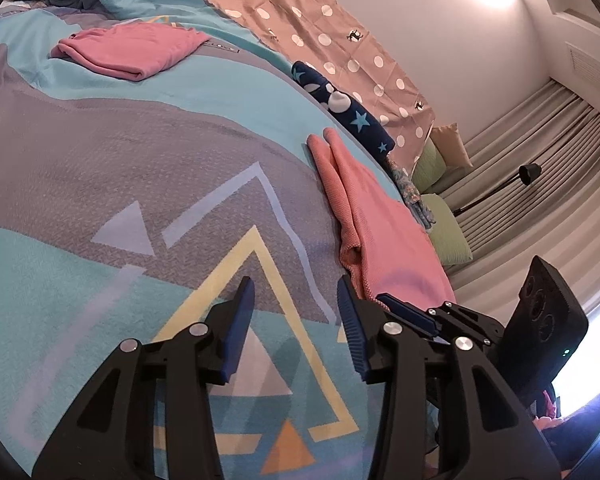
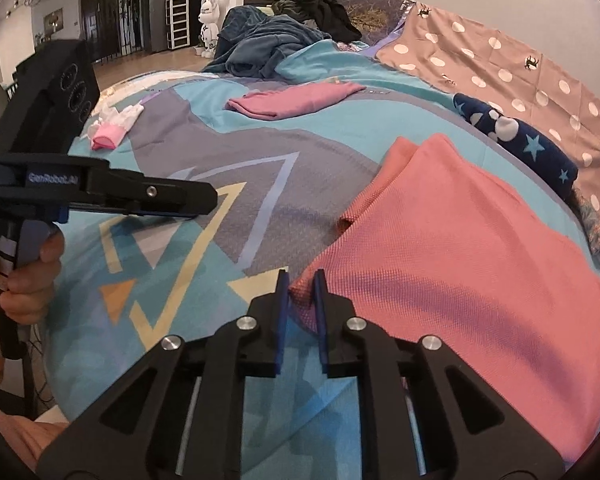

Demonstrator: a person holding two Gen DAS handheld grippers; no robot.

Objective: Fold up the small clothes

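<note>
A salmon-pink garment lies spread on the patterned bedspread, also seen in the left wrist view. My right gripper has its jaws nearly closed around the garment's near corner. My left gripper is open and empty above the bedspread, just left of the garment; it also shows from the side in the right wrist view. A folded magenta garment lies farther up the bed, also in the right wrist view.
A navy star-print cloth and a polka-dot sheet lie along the bed's right side. A small pink and white item lies at the left edge. Dark clothes are piled at the far end. Green cushions sit beside the bed.
</note>
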